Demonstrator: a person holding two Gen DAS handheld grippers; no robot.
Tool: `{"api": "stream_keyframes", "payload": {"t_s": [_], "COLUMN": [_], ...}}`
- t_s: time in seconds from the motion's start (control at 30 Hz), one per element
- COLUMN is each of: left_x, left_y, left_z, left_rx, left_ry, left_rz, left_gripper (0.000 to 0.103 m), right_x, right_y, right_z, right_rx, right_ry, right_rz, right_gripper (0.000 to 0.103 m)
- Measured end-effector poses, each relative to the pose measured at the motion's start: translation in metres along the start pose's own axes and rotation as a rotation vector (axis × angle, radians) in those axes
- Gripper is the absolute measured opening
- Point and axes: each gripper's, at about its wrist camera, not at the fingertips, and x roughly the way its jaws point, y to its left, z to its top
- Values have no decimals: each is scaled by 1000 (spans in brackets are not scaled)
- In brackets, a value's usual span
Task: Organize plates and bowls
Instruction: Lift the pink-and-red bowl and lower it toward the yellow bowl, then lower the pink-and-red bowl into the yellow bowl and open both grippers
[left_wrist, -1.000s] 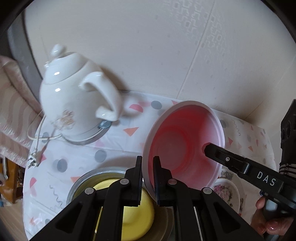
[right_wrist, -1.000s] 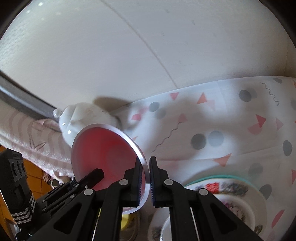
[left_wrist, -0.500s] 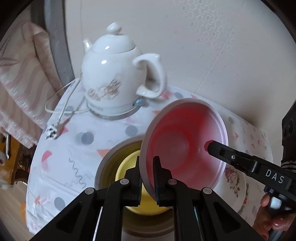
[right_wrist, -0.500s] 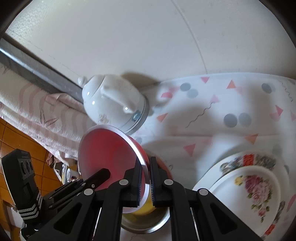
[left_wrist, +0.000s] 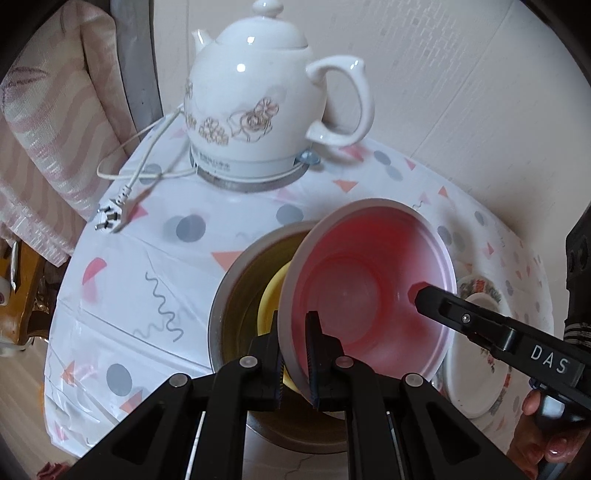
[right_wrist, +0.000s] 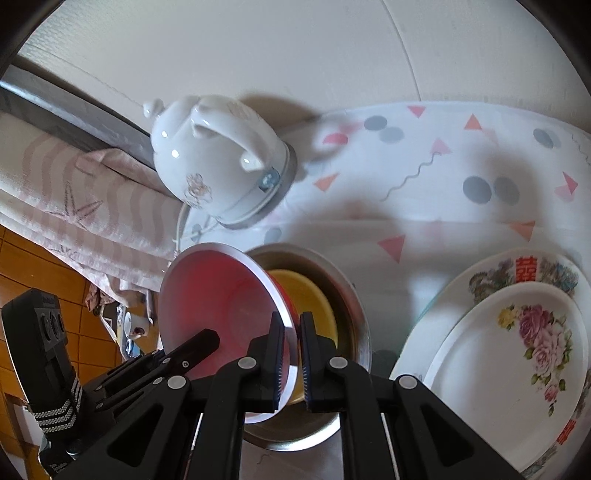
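A pink bowl (left_wrist: 369, 295) hangs tilted, held by its rim from two sides. My left gripper (left_wrist: 295, 354) is shut on the rim's near-left edge. My right gripper (right_wrist: 291, 358) is shut on the opposite edge, and one of its fingers (left_wrist: 461, 317) shows inside the bowl in the left wrist view. Just beneath the pink bowl (right_wrist: 221, 306) stands a metal bowl (left_wrist: 229, 306) with a yellow bowl (left_wrist: 269, 306) nested in it. The pink bowl hides most of the yellow bowl (right_wrist: 310, 295). To the right lie two stacked floral plates (right_wrist: 517, 332).
A white ceramic kettle (left_wrist: 258, 92) stands behind the metal bowl near the wall, its cord and plug (left_wrist: 110, 218) trailing to the left. The patterned tablecloth (left_wrist: 147, 277) ends at the left, by a striped curtain (left_wrist: 55, 129). A hand (left_wrist: 543, 443) holds the right gripper.
Both grippers have carried the pink bowl sideways toward the kettle and a little lower. It now hangs over the metal bowl, which has come fully into view.
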Motion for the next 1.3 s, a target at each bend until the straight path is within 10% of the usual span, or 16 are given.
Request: {"api": "stream_keyframes", "payload": {"t_s": [1.3], "left_x": [26], "left_y": [-9], "left_z": [-6], "left_rx": [78], "left_ry": [4], "left_rz": [106], "left_gripper": [11], "right_x": [17], "right_y": [-10], "right_z": [0], "right_rx": [44], "right_ry": [77], "right_rz": [-40], "right_gripper": [12]}}
